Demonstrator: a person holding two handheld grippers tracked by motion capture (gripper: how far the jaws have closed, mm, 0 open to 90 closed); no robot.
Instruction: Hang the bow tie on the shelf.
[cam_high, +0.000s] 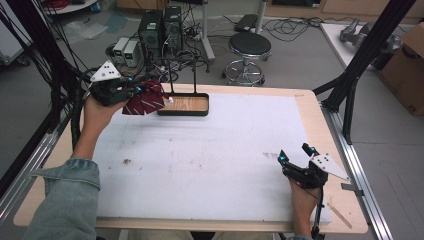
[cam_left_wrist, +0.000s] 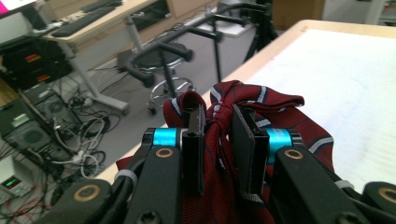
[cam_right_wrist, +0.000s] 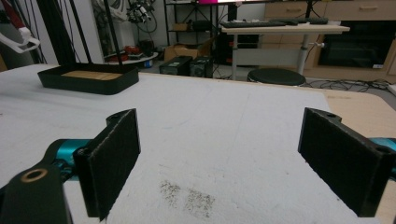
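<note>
Left claw (cam_high: 131, 90) is raised over the far left corner of the table (cam_high: 310, 107), held in the person's left hand (cam_high: 97, 112). Its jaws are pinched on a dark red striped necktie (cam_high: 146, 100). In the left gripper view the left claw (cam_left_wrist: 219, 140) has a bunched fold of the necktie (cam_left_wrist: 243, 100) squeezed between the two black pads (cam_left_wrist: 243, 144); the rest of the cloth spills over and under the jaws, white and navy stripes showing. The fabric hangs off the claw's tip and droops toward the black stand base.

Just beyond the left claw's tip, on its right, sits a black tray-shaped stand base (cam_high: 184, 105) with a wooden floor; two thin black rods rise from its far edge. The tie's hanging end reaches the near left corner of that base; touching or just above it, cannot tell.

Right claw (cam_high: 293, 153) is low over the near right part of the white foam mat (cam_high: 210, 150), in the person's right hand (cam_high: 302, 197). Jaws spread wide, nothing between them. In the right gripper view the right claw (cam_right_wrist: 219, 158) shows bare mat (cam_right_wrist: 224, 116) between its pads, with a dark speckled smudge (cam_right_wrist: 187, 196) just ahead of them. The stand base (cam_right_wrist: 88, 78) lies well ahead and to the left of this claw.

The two claws are well apart, at opposite corners of the mat.
</note>
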